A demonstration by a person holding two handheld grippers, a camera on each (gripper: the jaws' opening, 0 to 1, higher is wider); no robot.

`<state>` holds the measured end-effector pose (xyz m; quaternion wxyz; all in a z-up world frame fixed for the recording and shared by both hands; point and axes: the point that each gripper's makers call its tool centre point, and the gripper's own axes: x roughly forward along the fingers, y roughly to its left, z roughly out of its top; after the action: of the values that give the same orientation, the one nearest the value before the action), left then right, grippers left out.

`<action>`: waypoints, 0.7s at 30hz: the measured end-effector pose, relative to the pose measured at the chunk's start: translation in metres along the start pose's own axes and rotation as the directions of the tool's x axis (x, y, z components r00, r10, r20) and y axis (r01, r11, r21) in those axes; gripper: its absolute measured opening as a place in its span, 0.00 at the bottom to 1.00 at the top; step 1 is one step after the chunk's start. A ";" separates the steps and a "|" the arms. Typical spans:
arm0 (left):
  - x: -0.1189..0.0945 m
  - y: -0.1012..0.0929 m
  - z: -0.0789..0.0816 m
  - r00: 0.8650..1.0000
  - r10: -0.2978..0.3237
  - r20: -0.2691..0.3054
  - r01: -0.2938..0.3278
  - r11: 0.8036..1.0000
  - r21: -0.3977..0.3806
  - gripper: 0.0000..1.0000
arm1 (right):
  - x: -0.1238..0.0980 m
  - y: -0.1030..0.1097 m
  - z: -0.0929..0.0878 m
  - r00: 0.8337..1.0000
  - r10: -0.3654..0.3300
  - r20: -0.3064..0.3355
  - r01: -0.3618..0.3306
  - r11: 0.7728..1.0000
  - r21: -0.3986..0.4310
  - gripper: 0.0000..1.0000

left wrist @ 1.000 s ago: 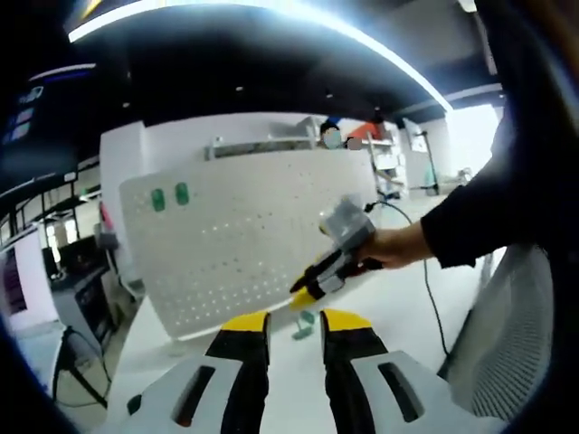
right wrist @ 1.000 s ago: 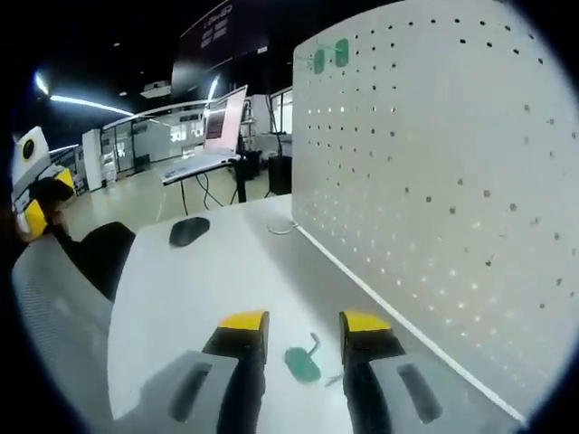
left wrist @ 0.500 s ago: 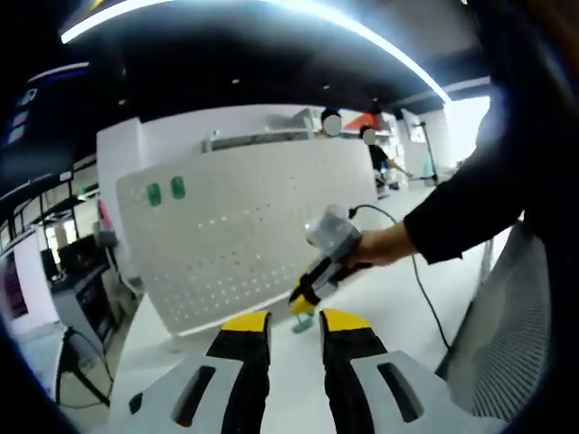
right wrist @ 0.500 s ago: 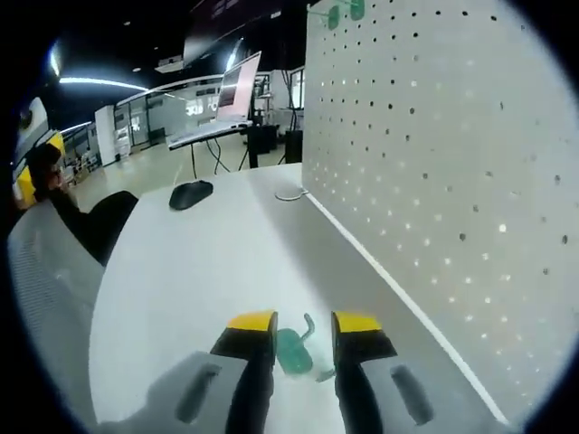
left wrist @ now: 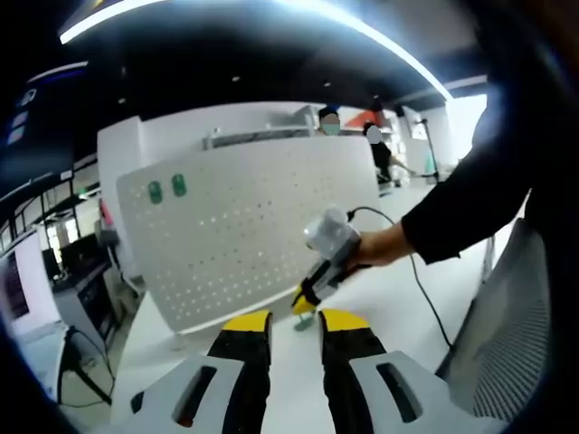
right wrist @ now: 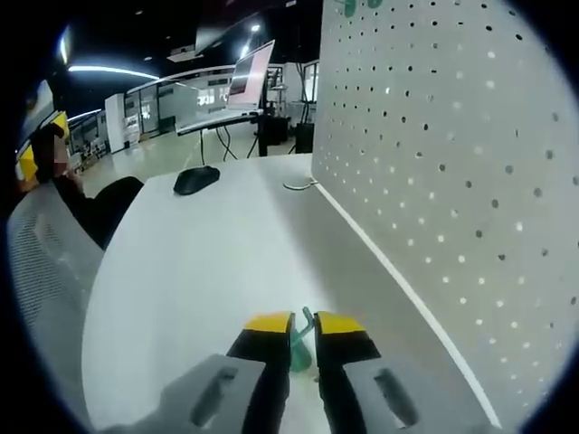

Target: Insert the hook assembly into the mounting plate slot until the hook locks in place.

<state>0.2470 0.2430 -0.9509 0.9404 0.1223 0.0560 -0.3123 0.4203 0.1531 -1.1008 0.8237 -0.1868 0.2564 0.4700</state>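
**A:** What is the right gripper (right wrist: 303, 323) doing?

**B:** In the right gripper view its two yellow-tipped jaws are drawn close together around a small green hook (right wrist: 299, 347), which lies low on the white table (right wrist: 199, 271). The hook's thin bent wire end pokes up just above the jaw tips. The jaws look closed onto the hook's green body, though the contact itself is partly hidden.

**A:** And around it?

**B:** Just to the right stands a white pegboard (right wrist: 452, 163), upright, its foot meeting the table along a straight edge. Farther back on the table sit a dark computer mouse (right wrist: 196, 179) and a thin loop of cable (right wrist: 298, 184) near the board's foot. At the far left edge is a yellow and white part of the left gripper (right wrist: 30, 136).

**A:** What does the left gripper view give?

**B:** The left gripper (left wrist: 293, 322) holds its jaws a little apart with nothing between them. Beyond its tips, the right gripper (left wrist: 304, 300) reaches down to the table (left wrist: 398, 298), held by a hand (left wrist: 380, 248) in a dark sleeve (left wrist: 470, 208). The pegboard (left wrist: 244, 235) stands behind, with two green hooks (left wrist: 166, 189) already mounted near its upper left corner. A black cable (left wrist: 425, 289) trails across the table.
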 end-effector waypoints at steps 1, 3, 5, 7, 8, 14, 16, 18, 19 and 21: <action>0.000 0.000 0.000 1.000 0.000 -0.001 0.000 1.000 -0.001 0.21 | 0.000 0.001 0.000 1.000 0.001 -0.002 -0.001 1.000 0.001 0.05; 0.000 0.000 0.000 1.000 0.000 -0.002 0.000 1.000 0.000 0.21 | -0.001 0.004 0.001 1.000 0.008 0.002 -0.008 1.000 0.009 0.03; 0.000 0.000 -0.001 1.000 -0.001 -0.004 0.001 1.000 0.002 0.20 | -0.001 0.008 0.001 1.000 0.008 -0.002 -0.008 1.000 0.006 0.02; 0.000 0.000 -0.001 1.000 -0.002 -0.004 0.002 1.000 0.003 0.21 | -0.001 0.010 0.001 1.000 0.009 -0.003 -0.009 1.000 0.005 0.02; 0.000 0.000 0.000 1.000 -0.001 -0.002 0.001 1.000 0.003 0.20 | -0.002 0.012 0.001 1.000 0.012 -0.002 -0.012 1.000 0.006 0.02; 0.000 0.001 0.001 1.000 0.001 0.004 -0.001 1.000 0.001 0.21 | -0.011 0.015 0.005 1.000 -0.004 0.019 0.004 0.999 0.037 0.01; -0.001 0.000 0.001 1.000 0.000 0.006 0.000 1.000 0.000 0.21 | -0.016 0.017 0.009 0.999 -0.015 0.030 0.013 0.999 0.048 0.01; 0.000 0.000 0.001 1.000 -0.003 0.004 0.003 1.000 0.001 0.21 | -0.020 0.020 0.014 0.999 -0.021 0.043 0.019 0.998 0.053 0.01; 0.000 -0.001 0.000 1.000 -0.005 0.003 0.005 1.000 0.003 0.21 | -0.022 0.022 0.016 0.999 -0.025 0.045 0.022 0.998 0.055 0.01; 0.000 -0.001 0.000 1.000 -0.007 0.002 0.007 1.000 0.003 0.21 | -0.028 0.027 0.024 0.997 -0.032 0.065 0.028 0.998 0.061 0.01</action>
<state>0.2463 0.2422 -0.9508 0.9392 0.1232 0.0551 -0.3158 0.3911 0.1604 -1.0665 0.8439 -0.1503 0.2403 0.4555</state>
